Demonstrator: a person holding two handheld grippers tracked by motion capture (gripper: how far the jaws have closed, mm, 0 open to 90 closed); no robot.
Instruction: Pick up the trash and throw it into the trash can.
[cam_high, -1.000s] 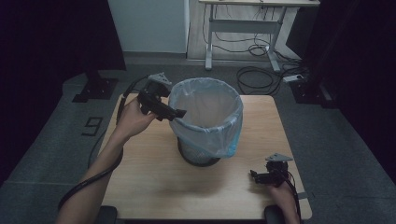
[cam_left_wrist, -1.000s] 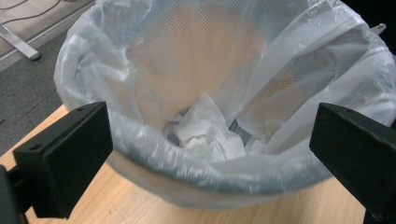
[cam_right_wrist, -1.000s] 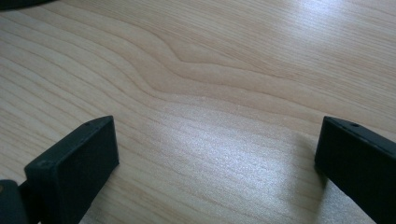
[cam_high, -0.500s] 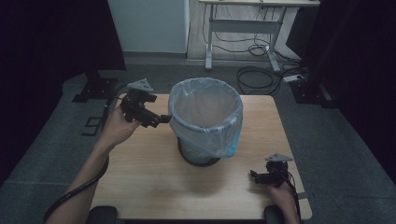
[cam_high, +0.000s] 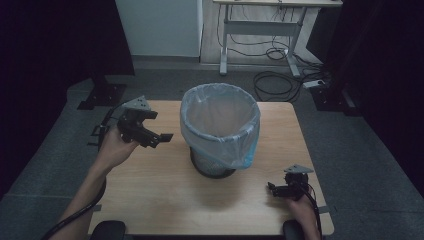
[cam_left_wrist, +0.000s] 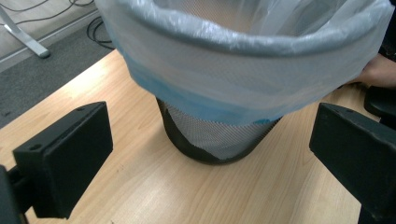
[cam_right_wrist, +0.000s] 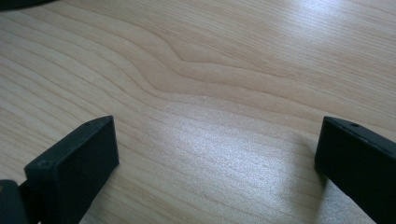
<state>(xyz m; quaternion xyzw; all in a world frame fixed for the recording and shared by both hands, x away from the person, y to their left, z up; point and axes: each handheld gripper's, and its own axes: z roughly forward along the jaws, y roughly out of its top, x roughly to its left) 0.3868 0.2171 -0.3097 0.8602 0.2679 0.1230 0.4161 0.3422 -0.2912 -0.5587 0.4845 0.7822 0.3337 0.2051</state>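
Observation:
A black mesh waste bin (cam_high: 215, 162) (cam_left_wrist: 210, 137) stands mid-table, lined with a pale blue plastic bag (cam_high: 220, 122) (cam_left_wrist: 243, 60) folded over its rim. My left gripper (cam_high: 159, 138) (cam_left_wrist: 210, 149) is held above the table's left side, a short way from the bin and aimed at it, jaws wide open and empty. Low at the table's front right, my right gripper (cam_high: 272, 189) (cam_right_wrist: 215, 158) points left, its jaws open over bare wood.
The wooden table (cam_high: 160, 195) has its edges close to both hands. Beyond it are a grey floor, a desk frame (cam_high: 260, 30) with cables (cam_high: 272, 82), and a black stand base (cam_high: 102, 95) at the left.
My left gripper has drawn back from the bin's rim, leftward and down toward the table's left edge. The right gripper has stayed put.

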